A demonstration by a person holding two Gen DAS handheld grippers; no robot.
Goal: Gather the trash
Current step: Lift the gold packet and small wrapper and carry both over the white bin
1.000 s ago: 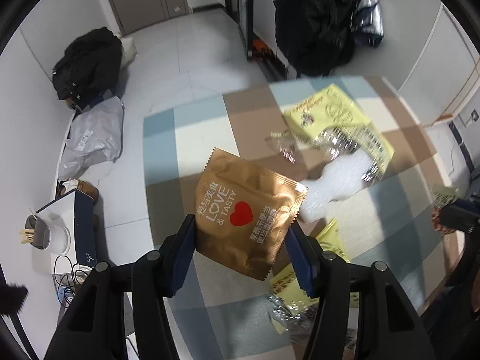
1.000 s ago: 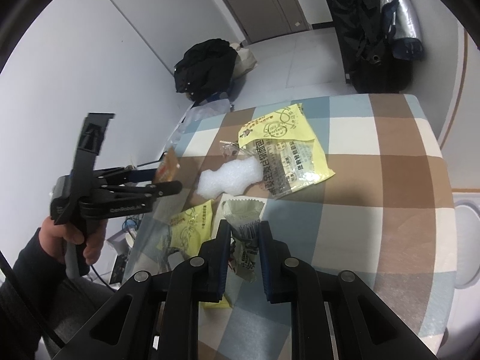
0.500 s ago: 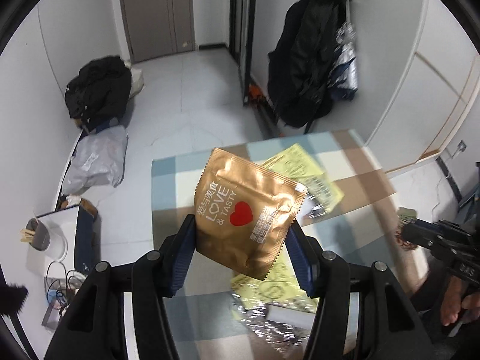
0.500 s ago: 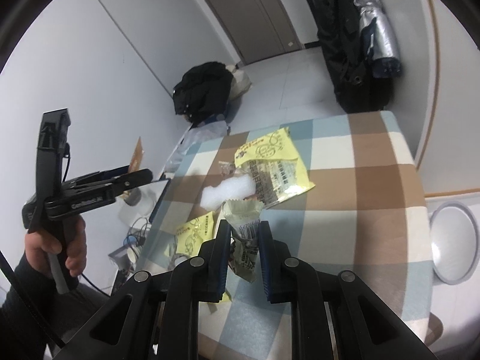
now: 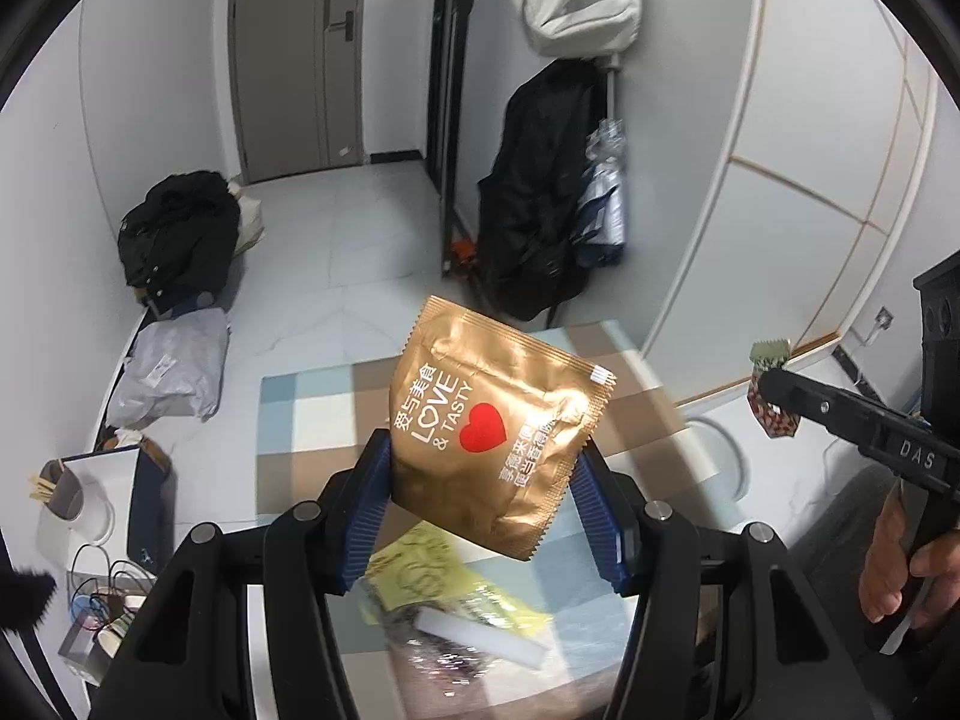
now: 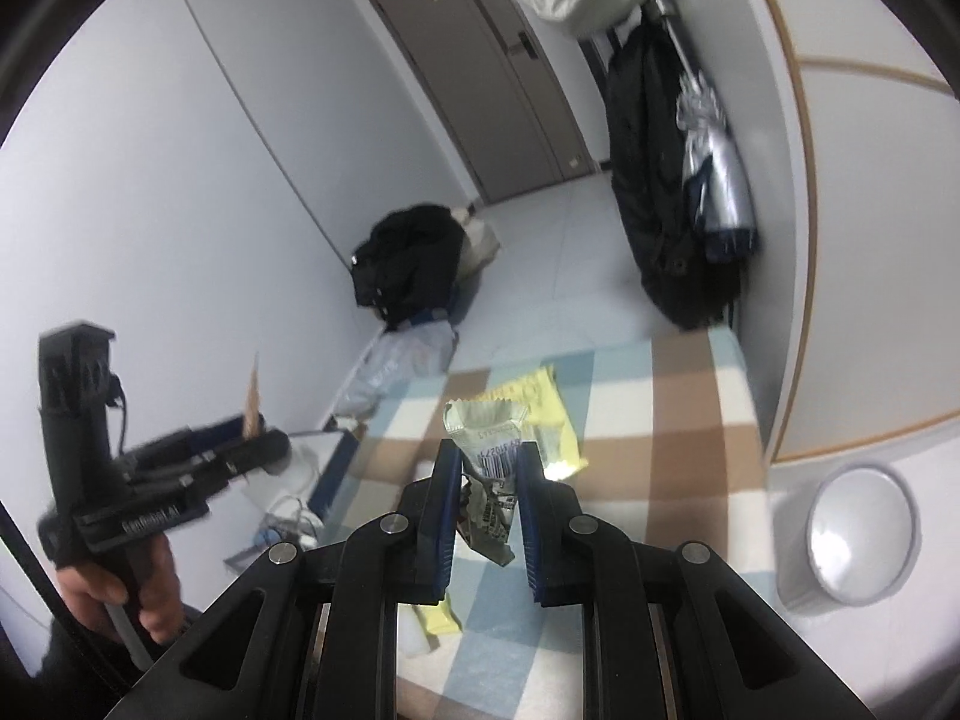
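Left wrist: left tool (image 5: 486, 501) clamps gold pouch (image 5: 492, 438), right tool (image 6: 487, 501) pinches pale wrapper (image 6: 489, 468); keep both squeezed until over the bin (image 6: 855, 531).

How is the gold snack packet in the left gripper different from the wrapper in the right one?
The gold snack packet is wide, puffy and intact with a red heart; the pale wrapper is narrow, crumpled and barcoded. The left gripper stands wider than the right gripper. Both are held above the checked table.

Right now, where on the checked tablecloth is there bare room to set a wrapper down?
Bare: the checked tablecloth from the flat yellow packet to its wall-side edge. Crowded: the near left part, around the white foam piece and crinkled clear wrappers.
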